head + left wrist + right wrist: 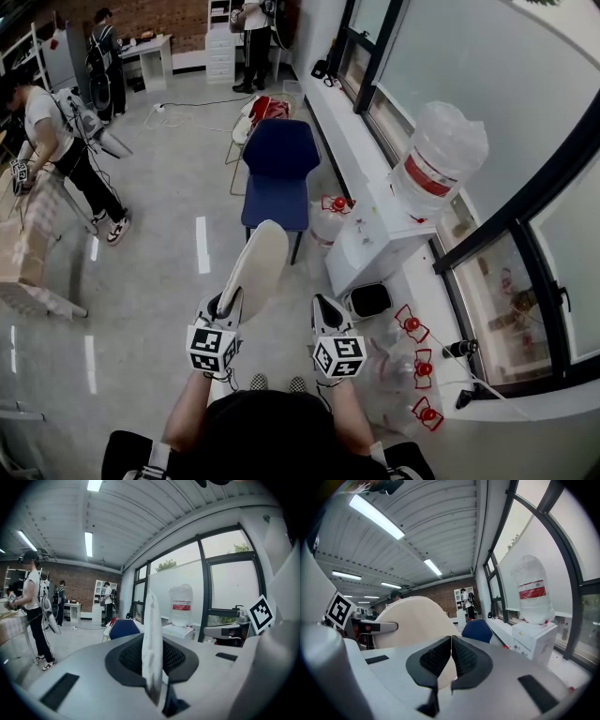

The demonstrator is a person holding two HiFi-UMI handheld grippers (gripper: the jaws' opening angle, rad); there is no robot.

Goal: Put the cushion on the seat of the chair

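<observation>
On my head view the cushion (255, 267) is a flat, rounded cream pad with a soft, matte cloth face. It stands on edge in the air, so from above it shows as a long narrow oval. My left gripper (228, 302) has it by the near rim. In the left gripper view the dark, grid-textured fingers (129, 656) stand a little apart and are clamped on the thin white edge of the pad, which rises straight up between them.

My right gripper (324, 309) sits just beside it, apart from the cushion. Its ribbed black fingers (436, 658) are pressed together with nothing between them. The cushion's broad face fills the space behind them as a smooth pale disc.

The chair (278, 164) is ahead of both grippers, well apart from the cushion. It has a deep blue shell with a squared, rounded-corner back, a flat seat (275, 202) that lies bare, and thin dark legs. It stands on a glossy grey floor (159, 272) with short white stripes.

Near the chair's right side is a boxy white water dispenser (370, 248). It carries a clear, crinkled plastic bottle (441, 150) with a red band.
</observation>
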